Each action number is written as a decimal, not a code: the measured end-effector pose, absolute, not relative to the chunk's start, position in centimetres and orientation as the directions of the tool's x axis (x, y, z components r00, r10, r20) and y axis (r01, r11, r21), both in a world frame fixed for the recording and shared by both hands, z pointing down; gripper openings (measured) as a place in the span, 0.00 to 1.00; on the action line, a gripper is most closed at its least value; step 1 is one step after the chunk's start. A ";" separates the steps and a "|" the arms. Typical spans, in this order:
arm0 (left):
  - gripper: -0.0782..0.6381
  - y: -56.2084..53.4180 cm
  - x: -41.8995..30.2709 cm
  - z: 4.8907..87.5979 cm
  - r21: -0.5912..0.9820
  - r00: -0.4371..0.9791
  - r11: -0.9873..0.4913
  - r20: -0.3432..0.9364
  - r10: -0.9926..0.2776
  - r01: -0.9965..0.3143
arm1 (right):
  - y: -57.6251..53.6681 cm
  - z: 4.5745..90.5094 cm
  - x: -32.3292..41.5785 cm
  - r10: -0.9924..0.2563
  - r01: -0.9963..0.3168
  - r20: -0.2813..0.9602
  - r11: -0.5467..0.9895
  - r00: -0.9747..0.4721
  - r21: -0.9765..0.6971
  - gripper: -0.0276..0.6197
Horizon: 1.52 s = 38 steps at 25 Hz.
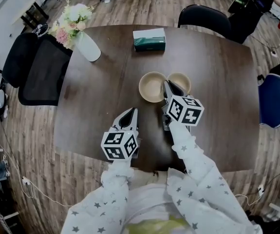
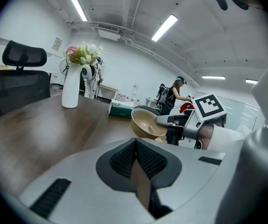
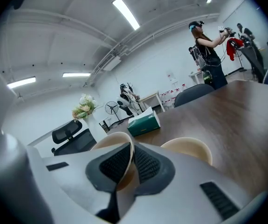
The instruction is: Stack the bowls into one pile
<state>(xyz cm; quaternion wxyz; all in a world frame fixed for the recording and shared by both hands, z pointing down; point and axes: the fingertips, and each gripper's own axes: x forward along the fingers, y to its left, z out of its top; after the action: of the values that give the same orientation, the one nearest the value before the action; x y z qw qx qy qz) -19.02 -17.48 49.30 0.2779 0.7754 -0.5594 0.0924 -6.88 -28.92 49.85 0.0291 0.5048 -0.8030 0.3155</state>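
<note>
No lettering can be read: the green tissue box (image 1: 149, 39), at 12 o'clock on the table (image 1: 91, 116), shows print too small to make out, and the marker cube (image 1: 184, 109) bears only black-and-white squares. The right gripper (image 1: 166, 85) is nearly closed, pinching the rim of the held bowl (image 1: 152, 87) near the table's centre. This bowl is tilted, its mouth facing up and toward the left gripper (image 1: 131, 113). The second bowl (image 1: 181, 82) sits upright just beside it at 3 o'clock. The left gripper's jaws are pressed together on nothing.
</note>
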 end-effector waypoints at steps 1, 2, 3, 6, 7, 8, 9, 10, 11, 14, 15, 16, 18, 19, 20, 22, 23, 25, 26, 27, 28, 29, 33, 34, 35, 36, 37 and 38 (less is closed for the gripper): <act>0.14 -17.6 -18.5 49.3 0.327 0.366 -0.230 0.454 -0.812 -0.917 | -29.1 49.8 -6.1 -0.803 -0.835 0.362 0.278 -0.473 -0.475 0.10; 0.14 -17.8 -18.0 49.3 0.327 0.374 -0.239 0.454 -0.809 -0.914 | -29.3 49.7 -5.4 -0.813 -0.841 0.360 0.264 -0.458 -0.473 0.10; 0.14 -17.9 -17.6 49.3 0.327 0.380 -0.246 0.454 -0.806 -0.912 | -29.5 49.7 -4.8 -0.822 -0.845 0.357 0.251 -0.444 -0.473 0.10; 0.14 -18.3 -16.6 49.3 0.329 0.395 -0.261 0.455 -0.798 -0.907 | -29.8 49.6 -3.1 -0.839 -0.854 0.354 0.222 -0.414 -0.471 0.10; 0.14 -18.4 -16.2 49.4 0.331 0.401 -0.267 0.455 -0.795 -0.905 | -30.0 49.7 -2.5 -0.844 -0.857 0.354 0.212 -0.403 -0.470 0.10; 0.14 -18.6 -15.9 49.4 0.333 0.408 -0.274 0.455 -0.791 -0.902 | -30.1 49.7 -1.8 -0.851 -0.860 0.354 0.197 -0.389 -0.471 0.10; 0.14 -18.6 -15.6 49.5 0.334 0.414 -0.280 0.456 -0.788 -0.900 | -30.2 49.8 -1.0 -0.858 -0.862 0.355 0.178 -0.373 -0.476 0.10; 0.14 -18.7 -15.3 49.5 0.335 0.420 -0.285 0.457 -0.784 -0.898 | -30.3 50.0 -0.2 -0.864 -0.862 0.356 0.155 -0.355 -0.482 0.10; 0.14 -18.7 -15.0 49.6 0.336 0.424 -0.289 0.459 -0.781 -0.897 | -30.4 50.2 0.6 -0.870 -0.862 0.359 0.134 -0.339 -0.488 0.10; 0.14 -18.8 -14.6 49.9 0.335 0.431 -0.297 0.464 -0.774 -0.894 | -30.6 50.8 2.3 -0.878 -0.865 0.369 0.094 -0.306 -0.492 0.11; 0.14 -18.9 -14.5 50.0 0.335 0.434 -0.300 0.465 -0.772 -0.893 | -30.6 51.0 2.7 -0.879 -0.868 0.374 0.084 -0.296 -0.489 0.10; 0.15 -18.9 -14.3 50.0 0.336 0.436 -0.303 0.466 -0.769 -0.892 | -30.7 51.2 3.0 -0.881 -0.870 0.377 0.073 -0.286 -0.488 0.11; 0.15 -19.0 -14.1 50.1 0.338 0.442 -0.307 0.469 -0.765 -0.890 | -30.8 51.5 3.5 -0.883 -0.871 0.384 0.053 -0.270 -0.489 0.11; 0.14 -19.0 -14.0 50.1 0.339 0.444 -0.308 0.471 -0.762 -0.889 | -30.8 51.7 3.7 -0.884 -0.871 0.388 0.044 -0.263 -0.489 0.11; 0.14 -19.0 -14.0 50.2 0.340 0.445 -0.309 0.473 -0.761 -0.888 | -30.8 52.0 3.9 -0.883 -0.871 0.393 0.035 -0.256 -0.489 0.11; 0.14 -18.9 -13.9 50.3 0.340 0.446 -0.309 0.476 -0.758 -0.888 | -30.9 52.6 4.2 -0.880 -0.873 0.406 0.020 -0.247 -0.486 0.11; 0.14 -18.9 -14.0 50.3 0.340 0.445 -0.308 0.478 -0.758 -0.889 | -30.9 52.8 4.3 -0.878 -0.875 0.411 0.017 -0.244 -0.484 0.11; 0.14 -18.9 -14.0 50.4 0.339 0.442 -0.305 0.479 -0.758 -0.890 | -31.0 53.3 4.4 -0.873 -0.876 0.420 0.016 -0.246 -0.481 0.11; 0.14 -18.9 -14.0 50.4 0.338 0.441 -0.304 0.480 -0.758 -0.890 | -31.0 53.5 4.4 -0.871 -0.876 0.423 0.018 -0.250 -0.481 0.11; 0.14 -18.9 -14.0 50.5 0.339 0.441 -0.303 0.481 -0.758 -0.891 | -31.0 53.6 4.3 -0.869 -0.876 0.425 0.021 -0.254 -0.482 0.11; 0.14 -18.9 -14.0 50.5 0.339 0.440 -0.302 0.483 -0.757 -0.891 | -31.0 53.7 4.3 -0.866 -0.876 0.428 0.023 -0.258 -0.482 0.11; 0.14 -18.8 -14.0 50.6 0.340 0.440 -0.301 0.484 -0.757 -0.891 | -31.0 53.8 4.3 -0.864 -0.878 0.431 0.026 -0.260 -0.478 0.11; 0.14 -18.9 -14.0 50.6 0.340 0.438 -0.299 0.486 -0.756 -0.892 | -31.0 54.3 3.9 -0.852 -0.887 0.449 0.038 -0.269 -0.459 0.11; 0.14 -18.9 -14.0 50.6 0.339 0.438 -0.299 0.486 -0.756 -0.892 | -31.1 54.4 3.9 -0.849 -0.888 0.453 0.039 -0.271 -0.459 0.11; 0.14 -18.9 -14.0 50.7 0.339 0.438 -0.299 0.487 -0.756 -0.892 | -31.1 54.5 3.8 -0.847 -0.888 0.456 0.041 -0.274 -0.457 0.11; 0.14 -18.9 -14.0 50.7 0.338 0.438 -0.299 0.487 -0.756 -0.892 | -31.1 54.6 3.7 -0.844 -0.890 0.459 0.047 -0.278 -0.454 0.11; 0.14 -18.9 -14.0 50.7 0.338 0.438 -0.299 0.487 -0.756 -0.892 | -31.1 54.7 3.6 -0.840 -0.893 0.462 0.055 -0.284 -0.448 0.11; 0.14 -18.9 -13.9 50.7 0.338 0.438 -0.300 0.487 -0.756 -0.892 | -31.1 54.7 3.5 -0.836 -0.896 0.466 0.066 -0.290 -0.439 0.11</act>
<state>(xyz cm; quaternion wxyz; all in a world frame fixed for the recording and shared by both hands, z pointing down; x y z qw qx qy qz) -13.92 -18.91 50.69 0.2884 0.7974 -0.5167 0.1183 3.53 -31.07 54.74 0.0446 0.5942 -0.7287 0.3375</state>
